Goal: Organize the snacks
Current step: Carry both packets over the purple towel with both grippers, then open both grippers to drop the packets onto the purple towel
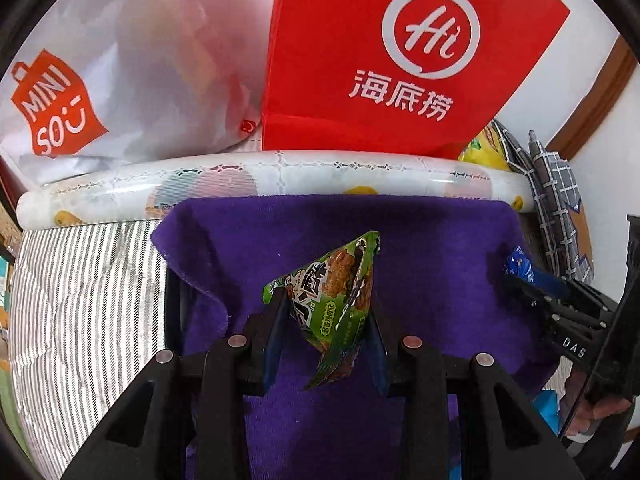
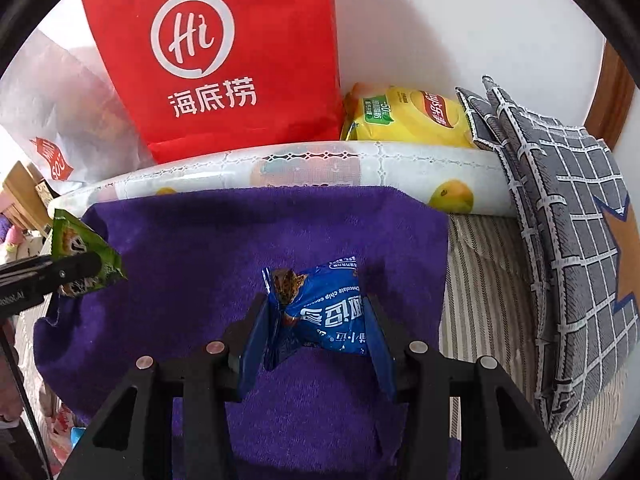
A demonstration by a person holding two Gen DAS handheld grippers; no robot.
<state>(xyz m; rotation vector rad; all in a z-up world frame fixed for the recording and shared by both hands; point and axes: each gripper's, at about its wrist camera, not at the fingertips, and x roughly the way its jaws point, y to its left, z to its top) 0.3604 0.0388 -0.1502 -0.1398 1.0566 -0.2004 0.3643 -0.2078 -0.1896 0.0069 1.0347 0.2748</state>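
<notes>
My left gripper (image 1: 326,320) is shut on a green snack packet (image 1: 336,300) and holds it above the purple towel (image 1: 432,248). My right gripper (image 2: 316,320) is shut on a blue chocolate chip cookie packet (image 2: 324,312) above the same towel (image 2: 200,240). In the left wrist view the right gripper (image 1: 532,280) shows at the right edge with the blue packet (image 1: 520,264). In the right wrist view the left gripper (image 2: 60,270) shows at the left edge with the green packet (image 2: 80,252).
A red paper bag (image 1: 400,60) and a white Miniso bag (image 1: 120,80) stand against the wall behind a rolled fruit-print mat (image 1: 280,176). A yellow chips bag (image 2: 408,120) and grey checked cushions (image 2: 560,208) lie at the right. Striped bedding (image 1: 80,300) lies under the towel.
</notes>
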